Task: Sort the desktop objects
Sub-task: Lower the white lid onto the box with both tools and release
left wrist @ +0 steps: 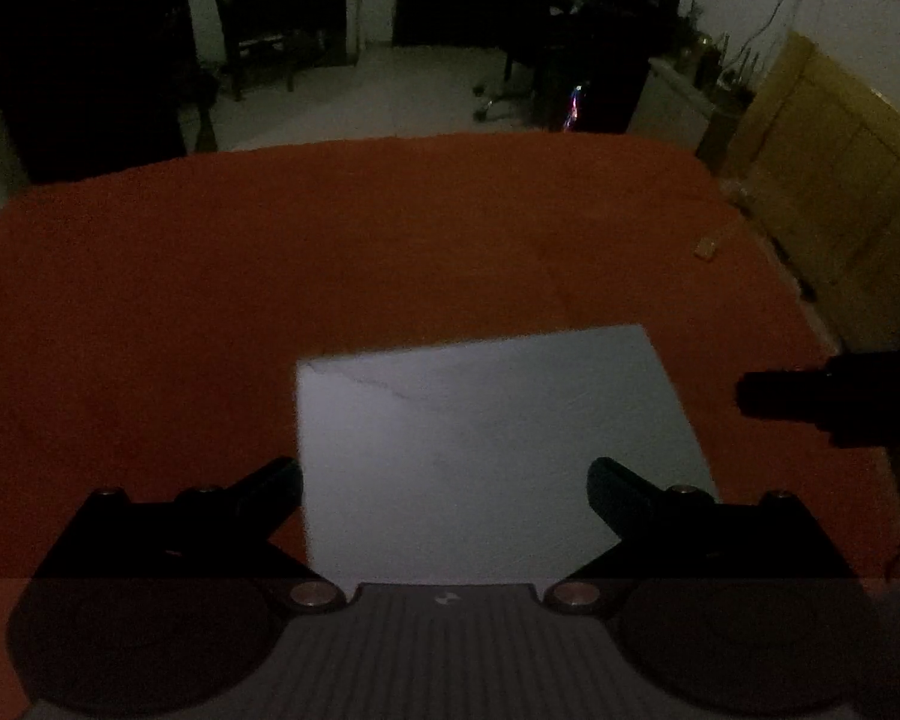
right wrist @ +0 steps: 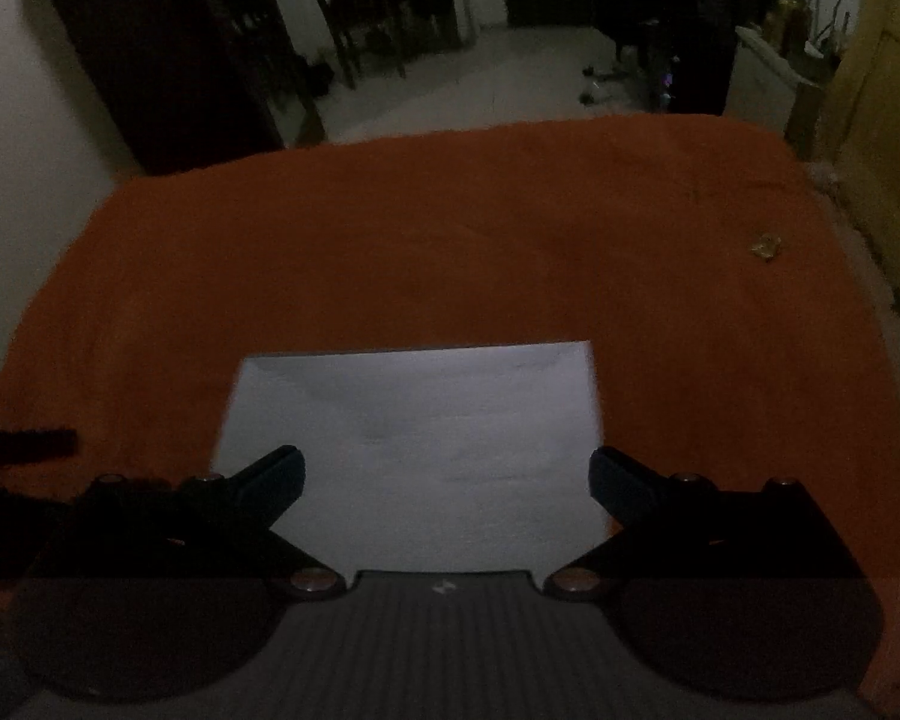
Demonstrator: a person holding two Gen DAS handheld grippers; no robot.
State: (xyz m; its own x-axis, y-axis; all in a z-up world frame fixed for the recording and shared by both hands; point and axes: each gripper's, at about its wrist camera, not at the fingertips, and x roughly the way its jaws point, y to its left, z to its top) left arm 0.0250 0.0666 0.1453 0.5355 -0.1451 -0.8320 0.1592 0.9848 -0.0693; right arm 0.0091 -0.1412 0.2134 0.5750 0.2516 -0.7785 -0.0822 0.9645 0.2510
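Left wrist view: the left tool (left wrist: 444, 495) hangs spread and empty over a white sheet of paper (left wrist: 486, 432) on the orange-covered worktop (left wrist: 210, 300); a small tan scrap (left wrist: 705, 248) lies well apart, far right. Right wrist view: the right tool (right wrist: 447, 480), also spread, hovers above the same sheet; the scrap (right wrist: 765, 246) sits far right. Risk: flat paper may slip or crumple under the fingers, and dim light hampers aim.

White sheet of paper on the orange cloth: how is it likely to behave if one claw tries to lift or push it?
The white sheet of paper lies flat on the orange cloth, so it is probably thin, light and floppy, drooping if lifted by one edge. A faint crease suggests that it bends easily. Pushed, it may slide or buckle.
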